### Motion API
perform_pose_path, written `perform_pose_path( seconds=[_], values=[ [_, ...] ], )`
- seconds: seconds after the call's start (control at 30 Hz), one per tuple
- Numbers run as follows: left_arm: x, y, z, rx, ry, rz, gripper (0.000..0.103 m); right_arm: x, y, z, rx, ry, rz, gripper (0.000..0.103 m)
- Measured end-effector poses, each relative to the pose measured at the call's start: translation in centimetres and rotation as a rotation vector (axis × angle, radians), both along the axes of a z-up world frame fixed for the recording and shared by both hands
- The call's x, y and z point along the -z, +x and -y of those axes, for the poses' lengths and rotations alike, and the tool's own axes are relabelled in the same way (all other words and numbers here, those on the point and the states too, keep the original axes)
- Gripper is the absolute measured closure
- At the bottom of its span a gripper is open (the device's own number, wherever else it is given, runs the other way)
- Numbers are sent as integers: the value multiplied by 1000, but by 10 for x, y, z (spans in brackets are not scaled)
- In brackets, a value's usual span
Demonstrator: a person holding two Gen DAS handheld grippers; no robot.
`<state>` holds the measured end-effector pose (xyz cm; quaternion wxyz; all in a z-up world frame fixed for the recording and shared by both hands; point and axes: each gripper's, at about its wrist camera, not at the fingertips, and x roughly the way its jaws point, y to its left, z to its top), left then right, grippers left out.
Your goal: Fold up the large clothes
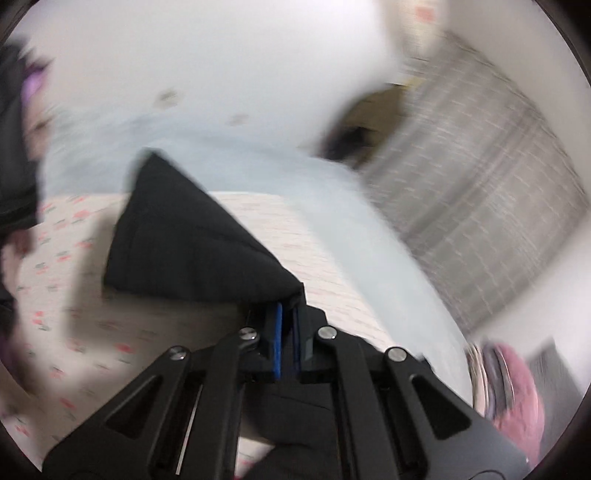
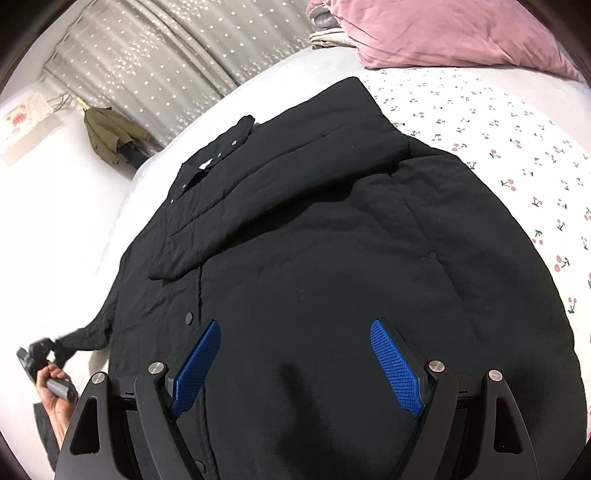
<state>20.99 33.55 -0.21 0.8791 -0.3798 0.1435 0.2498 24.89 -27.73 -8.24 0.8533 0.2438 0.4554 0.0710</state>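
A large black padded coat (image 2: 314,240) lies spread on the cherry-print bed sheet (image 2: 498,147), one sleeve folded across its chest. My right gripper (image 2: 295,354) is open and empty, hovering just above the coat's lower body. My left gripper (image 1: 287,321) is shut on a black sleeve end of the coat (image 1: 177,236) and holds it lifted above the sheet (image 1: 74,295); that view is motion-blurred. In the right wrist view the left gripper (image 2: 35,356) shows at the lower left, in a hand, gripping the coat's stretched sleeve.
A pink pillow (image 2: 443,33) and folded bedding lie at the bed's head. A grey star-print curtain (image 2: 155,55) hangs behind. An olive garment (image 2: 110,133) hangs by the white wall. A pale blue bed cover (image 1: 258,155) shows in the left view.
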Motion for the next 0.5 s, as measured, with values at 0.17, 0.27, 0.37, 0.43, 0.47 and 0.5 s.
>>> perform_pose_path(
  seconds=[0.17,0.27,0.37,0.43,0.47,0.5],
  values=[
    [-44,39,171,441,311,32,90,0,0,5,16,12,3,18],
    [-25,62,252,851,254,20,31,3,0,8,25,19,-5,18],
    [6,72,280,1018,129,-8,20,4,1,12,30,19,-9,18],
    [23,78,283,1011,149,-102,20,5,1,15,39,13,-14,18],
    [26,82,278,989,156,-135,20,6,2,16,40,18,-21,18],
    [29,84,269,949,153,-171,20,7,2,17,39,25,-24,18]
  ],
)
